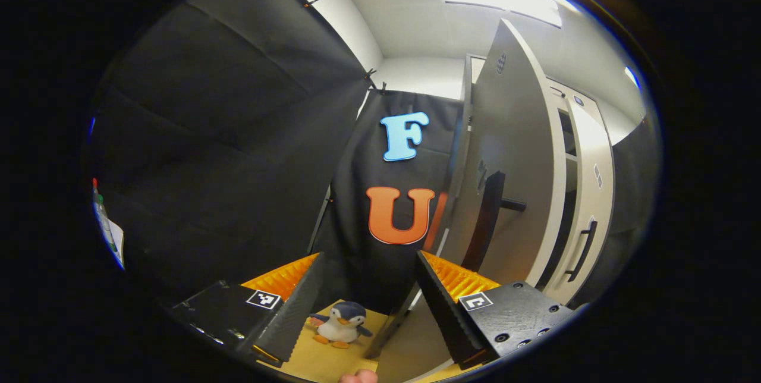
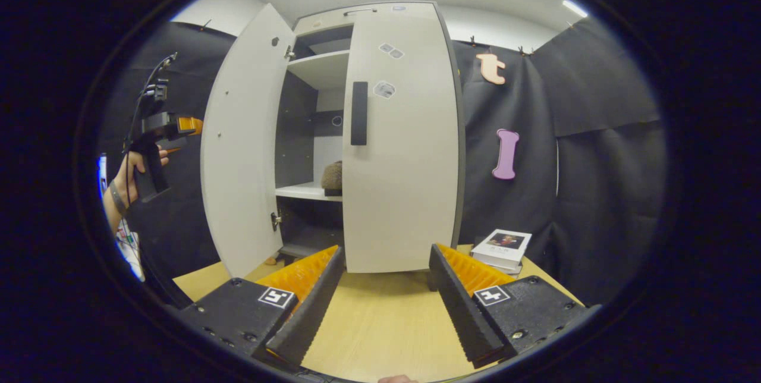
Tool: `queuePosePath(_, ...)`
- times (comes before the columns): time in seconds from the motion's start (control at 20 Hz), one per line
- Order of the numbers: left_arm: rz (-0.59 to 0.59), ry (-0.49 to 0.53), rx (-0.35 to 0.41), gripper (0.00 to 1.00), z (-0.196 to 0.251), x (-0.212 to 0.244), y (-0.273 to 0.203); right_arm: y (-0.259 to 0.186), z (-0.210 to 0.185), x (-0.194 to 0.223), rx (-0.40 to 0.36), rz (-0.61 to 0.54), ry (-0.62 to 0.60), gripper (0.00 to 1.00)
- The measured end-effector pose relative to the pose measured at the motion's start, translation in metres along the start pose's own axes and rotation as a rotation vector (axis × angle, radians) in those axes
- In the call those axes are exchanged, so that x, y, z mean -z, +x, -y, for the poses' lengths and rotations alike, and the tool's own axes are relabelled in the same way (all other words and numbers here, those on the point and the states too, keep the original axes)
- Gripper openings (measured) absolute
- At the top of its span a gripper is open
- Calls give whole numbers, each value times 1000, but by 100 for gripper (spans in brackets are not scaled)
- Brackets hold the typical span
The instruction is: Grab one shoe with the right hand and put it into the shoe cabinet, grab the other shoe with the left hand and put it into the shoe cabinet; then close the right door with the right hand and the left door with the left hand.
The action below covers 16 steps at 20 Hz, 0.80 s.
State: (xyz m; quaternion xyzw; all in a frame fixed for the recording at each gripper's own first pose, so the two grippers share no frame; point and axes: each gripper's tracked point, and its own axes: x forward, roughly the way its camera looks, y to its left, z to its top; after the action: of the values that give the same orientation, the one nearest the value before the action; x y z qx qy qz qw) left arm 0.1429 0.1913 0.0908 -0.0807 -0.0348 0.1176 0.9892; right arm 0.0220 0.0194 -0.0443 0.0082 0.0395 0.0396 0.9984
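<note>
The shoe cabinet's right door (image 2: 401, 133) stood shut across its half, while the left door (image 2: 241, 145) swung wide, leaving a narrow opening onto the white shelf (image 2: 303, 191), where a brown shoe (image 2: 333, 176) apparently took up part of the room. Bare tabletop (image 2: 380, 317) lay between the right gripper (image 2: 385, 300) and the cabinet. A stack of books (image 2: 502, 249) stood by the right side.

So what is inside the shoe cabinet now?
On the middle shelf of the shoe cabinet, one brown shoe shows in the gap. The closed right door covers the rest, so a second shoe cannot be confirmed.
</note>
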Motion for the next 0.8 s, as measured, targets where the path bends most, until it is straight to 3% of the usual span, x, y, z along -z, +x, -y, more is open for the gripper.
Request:
queuePosePath(0.3, -43, -7, 123, 93, 67, 21, -6, -1, 12, 0, 24, 0, 7, 92)
queuePosePath(0.55, -73, -50, 216, 94, 126, 36, 1, -6, 38, 0, 82, 2, 15, 95)
queuePosePath(0.8, -47, -88, 232, 94, 139, 21, 0, -17, 67, -4, 151, 12, 20, 92)
